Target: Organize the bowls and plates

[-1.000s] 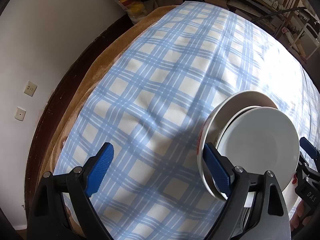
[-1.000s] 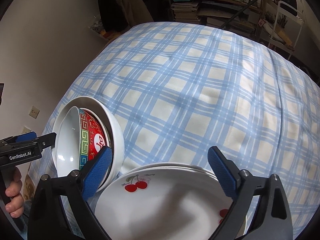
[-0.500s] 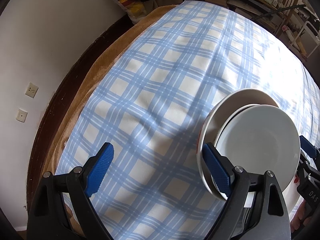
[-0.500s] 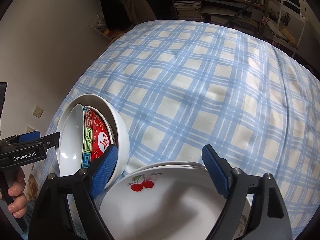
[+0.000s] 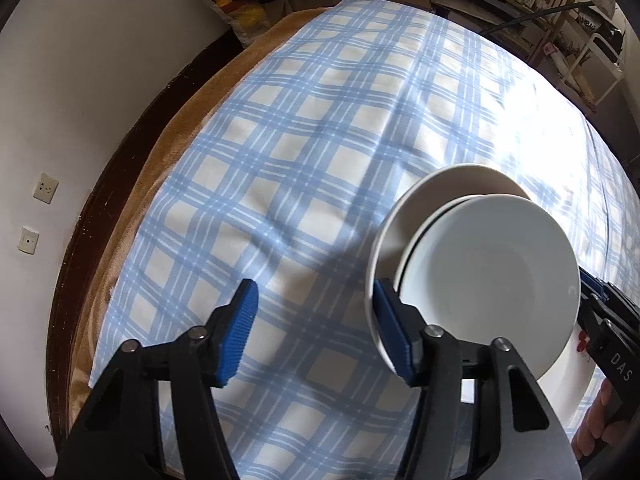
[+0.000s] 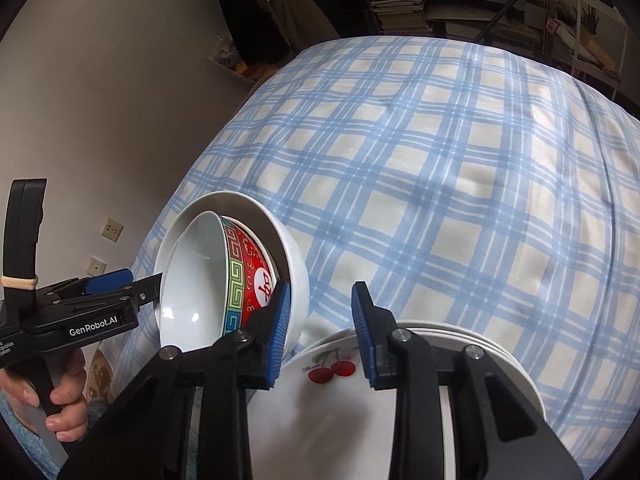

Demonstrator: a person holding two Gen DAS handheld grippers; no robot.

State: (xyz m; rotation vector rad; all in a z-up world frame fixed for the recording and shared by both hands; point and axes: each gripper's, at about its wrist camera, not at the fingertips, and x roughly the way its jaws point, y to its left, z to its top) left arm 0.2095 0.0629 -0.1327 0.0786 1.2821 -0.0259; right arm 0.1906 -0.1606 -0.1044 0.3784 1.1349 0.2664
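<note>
Two nested bowls lie tipped on their side on the blue checked cloth: an outer white bowl point(image 6: 294, 264) point(image 5: 420, 208) and inside it a red patterned bowl point(image 6: 250, 268) with a white inside point(image 5: 488, 280). My left gripper point(image 5: 318, 332) point(image 6: 120, 292) is closing with only cloth between its jaws. Its right pad point(image 5: 390, 336) lies against the outer bowl's rim. My right gripper point(image 6: 322, 332) point(image 5: 608, 320) is closing too, above the rim of a stack of white cherry-print plates point(image 6: 332, 368) point(image 5: 568, 380). Its left pad point(image 6: 280, 328) is beside the white bowl's wall, gripping nothing.
The checked cloth point(image 5: 300, 160) covers a table with a tan blanket edge point(image 5: 132, 216) and a wall close on the left. Shelves, books and a chair point(image 6: 500, 0) stand beyond the far end. A person's hands point(image 6: 60, 400) point(image 5: 596, 420) hold the gripper handles.
The jaws of both grippers have narrowed from wide apart. The right wrist view has tilted so that the bowls sit nearer its left pad. The bowls and plates stay where they were.
</note>
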